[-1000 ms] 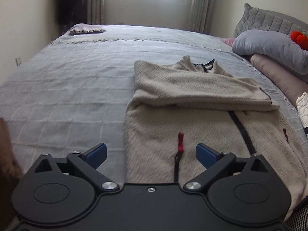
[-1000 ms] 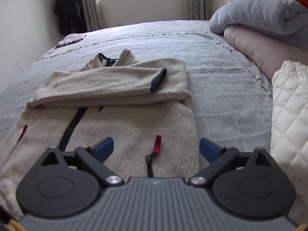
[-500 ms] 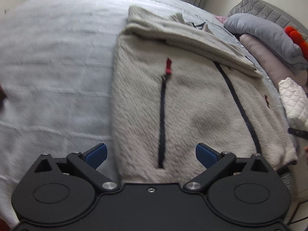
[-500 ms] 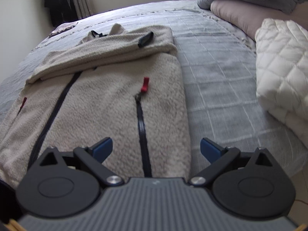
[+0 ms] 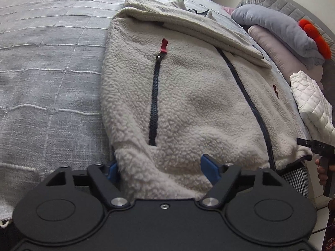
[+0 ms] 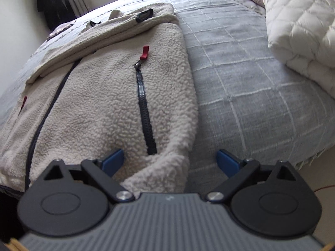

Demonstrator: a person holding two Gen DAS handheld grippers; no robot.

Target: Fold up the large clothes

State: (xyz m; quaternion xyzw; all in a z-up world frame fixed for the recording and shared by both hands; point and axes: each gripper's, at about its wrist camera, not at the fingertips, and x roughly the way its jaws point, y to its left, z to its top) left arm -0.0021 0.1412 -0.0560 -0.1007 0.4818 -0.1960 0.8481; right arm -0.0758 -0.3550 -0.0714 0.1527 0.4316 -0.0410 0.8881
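At the jacket's bottom edge: both grippers sit low, one at each corner.

Left gripper (image 5: 160, 169): its blue fingers (image 5: 208, 166) are spread wide, with the fluffy hem of the fleece jacket (image 5: 188, 87) bunched between them. It is not squeezing yet.

Right gripper (image 6: 170, 161): spread wide too. The jacket's other bottom corner pokes in between its fingers (image 6: 113, 159), closer to the left one. It holds nothing tight.

Why there: I think the two corners get grabbed together so the bottom half can be lifted and laid up over the top half.

Jacket: it lies flat on the grey bedspread (image 5: 52, 67), front side up, zip closed. Its sleeves (image 5: 188, 27) are folded across the chest, far from the grippers.

Pocket zips: one runs up from each gripper, each with a red pull tab (image 5: 164, 45).

Beside the jacket: a white quilted blanket (image 6: 301, 21) on the right, pillows (image 5: 278, 27) past the sleeves.

Watch out: thick fleece may slip from a shallow pinch.
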